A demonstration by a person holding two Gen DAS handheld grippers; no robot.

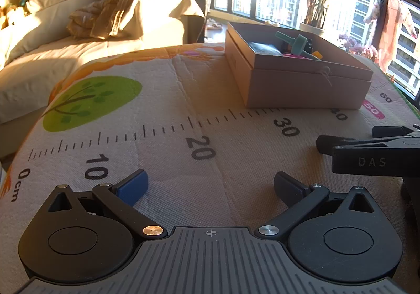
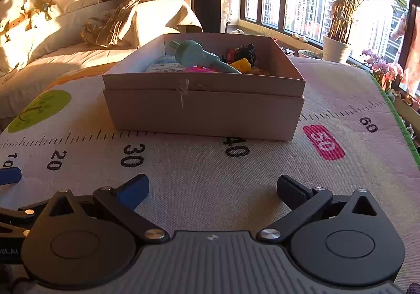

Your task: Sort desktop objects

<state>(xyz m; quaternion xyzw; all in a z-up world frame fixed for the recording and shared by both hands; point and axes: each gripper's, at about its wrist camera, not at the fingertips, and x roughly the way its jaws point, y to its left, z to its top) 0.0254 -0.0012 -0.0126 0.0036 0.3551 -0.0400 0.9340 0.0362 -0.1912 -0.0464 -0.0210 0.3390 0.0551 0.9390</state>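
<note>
Both grippers, left gripper (image 1: 210, 186) and right gripper (image 2: 212, 189), hovered with jaws spread wide and empty above the ruler-printed mat (image 2: 210, 175). Ahead, the cardboard box (image 2: 204, 112) held a teal toy (image 2: 194, 53), pink and yellow pieces.

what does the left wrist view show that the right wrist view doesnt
Only the left wrist view shows the mat's 0cm mark and the full green tree print. Only the right wrist view shows the black toy clearly and the mat's green edge. Both show the open cardboard box, the teal toy inside it, and empty, open grippers.
</note>
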